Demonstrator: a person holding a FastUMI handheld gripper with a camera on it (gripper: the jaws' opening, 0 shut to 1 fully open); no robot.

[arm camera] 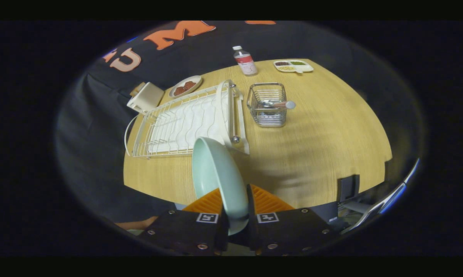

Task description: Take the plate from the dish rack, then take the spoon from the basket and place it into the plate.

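Observation:
A pale green plate (pixel 216 177) stands on edge between my fingers, held above the wooden table (pixel 323 146). My gripper (pixel 237 209) is shut on the plate's rim, one finger on each face. Beyond the plate lies the white wire dish rack (pixel 185 123), with no dishes in it. To the right of the rack stands a wire basket (pixel 267 104). A spoon (pixel 279 104) rests inside it, its handle sticking out over the right rim.
A small bottle (pixel 245 60) and a divided tray of food (pixel 293 65) stand at the table's far side. A small dish of red food (pixel 185 87) and a cream box (pixel 146 97) sit behind the rack. Bare tabletop stretches right of the plate.

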